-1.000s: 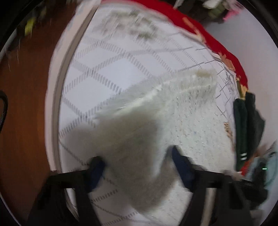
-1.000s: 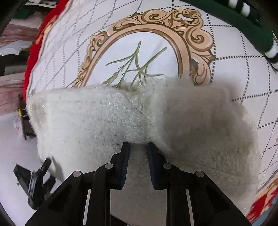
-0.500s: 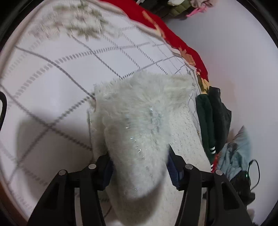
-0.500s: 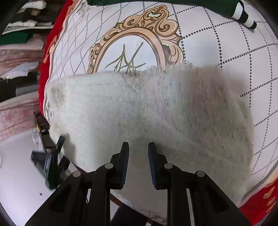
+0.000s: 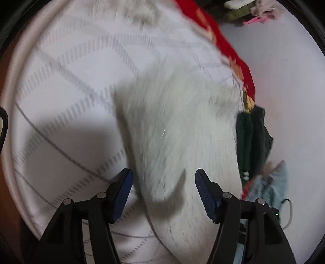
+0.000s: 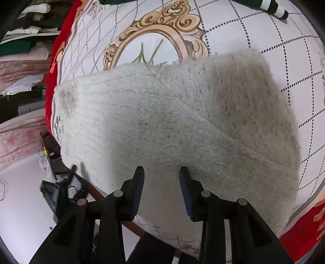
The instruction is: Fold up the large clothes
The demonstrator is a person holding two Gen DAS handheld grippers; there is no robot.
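Left gripper [image 5: 164, 180] open, right gripper [image 6: 161, 178] open, holding nothing. Fluffy sweater [image 6: 172, 126] near bed [image 6: 284, 67] edge, bottom of frame; might slide off.

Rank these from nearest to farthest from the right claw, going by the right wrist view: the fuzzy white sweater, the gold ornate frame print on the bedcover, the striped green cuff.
1. Fuzzy white sweater: directly ahead of the right claw, spread across the middle.
2. Gold ornate frame print: beyond the sweater's far edge, upper centre.
3. Striped green cuff: farthest, top right.
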